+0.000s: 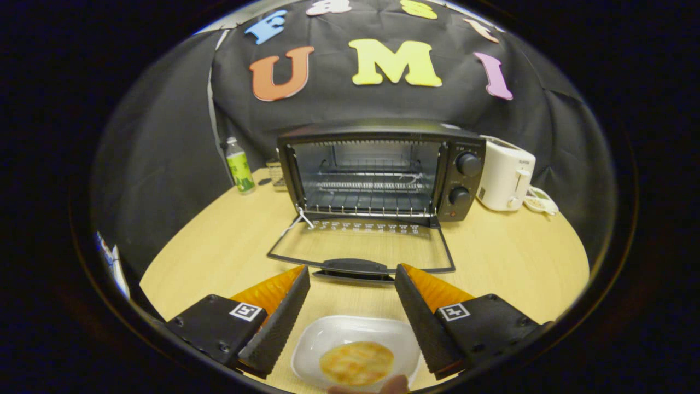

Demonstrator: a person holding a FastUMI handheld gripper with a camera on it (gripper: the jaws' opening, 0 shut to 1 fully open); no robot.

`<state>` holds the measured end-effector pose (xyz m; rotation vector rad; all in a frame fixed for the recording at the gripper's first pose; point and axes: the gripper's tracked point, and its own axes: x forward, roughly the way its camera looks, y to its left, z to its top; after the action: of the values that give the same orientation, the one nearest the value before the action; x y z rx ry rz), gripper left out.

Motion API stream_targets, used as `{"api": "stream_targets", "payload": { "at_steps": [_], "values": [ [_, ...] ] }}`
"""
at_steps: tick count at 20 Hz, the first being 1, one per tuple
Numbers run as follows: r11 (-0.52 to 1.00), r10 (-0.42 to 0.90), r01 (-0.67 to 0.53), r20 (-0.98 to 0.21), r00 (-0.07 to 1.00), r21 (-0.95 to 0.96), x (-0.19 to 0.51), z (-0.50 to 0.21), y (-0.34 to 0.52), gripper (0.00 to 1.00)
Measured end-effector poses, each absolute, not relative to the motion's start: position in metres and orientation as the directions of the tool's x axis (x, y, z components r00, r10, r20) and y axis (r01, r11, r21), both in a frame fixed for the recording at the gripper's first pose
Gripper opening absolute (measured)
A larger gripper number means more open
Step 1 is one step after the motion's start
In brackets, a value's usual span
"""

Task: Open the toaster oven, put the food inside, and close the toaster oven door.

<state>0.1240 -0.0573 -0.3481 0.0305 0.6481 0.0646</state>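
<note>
The black toaster oven (383, 169) stands at the back of the wooden table with its glass door (363, 249) folded down flat toward me, handle (355, 266) nearest the fingers. Its wire rack (372, 202) is bare. A round golden flat food piece (356, 362) lies on a white plate (322, 342) close below, between my two fingers. My gripper (353, 273) is open, hovering above the plate with nothing between the black ribbed pads (281, 320). The fingertips sit just short of the door handle.
A white toaster (506, 174) stands right of the oven with a small dish (540, 201) beside it. A green-labelled bottle (239, 167) and a small glass (276, 174) stand to the oven's left. A fingertip (395, 385) shows at the plate's near rim.
</note>
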Motion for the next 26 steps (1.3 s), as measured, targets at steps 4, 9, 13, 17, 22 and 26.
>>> {"api": "stream_targets", "payload": {
  "at_steps": [4,9,13,17,22,26],
  "values": [
    [0.991,0.132,-0.133,-0.504,0.854,0.035,0.067,-0.324,-0.056,1.00],
    [0.985,0.166,-0.169,-0.508,0.845,0.041,0.023,-0.353,-0.068,1.00],
    [0.986,0.140,-0.165,-0.576,0.805,0.010,0.008,-0.394,-0.075,1.00],
    [0.984,0.152,-0.174,-0.622,0.768,0.025,0.006,-0.416,-0.071,1.00],
    [0.982,0.153,-0.186,-0.671,0.726,0.023,0.006,-0.439,-0.065,1.00],
    [0.981,0.185,-0.180,-0.661,0.727,0.077,0.007,-0.433,-0.063,0.84]
  ]
}}
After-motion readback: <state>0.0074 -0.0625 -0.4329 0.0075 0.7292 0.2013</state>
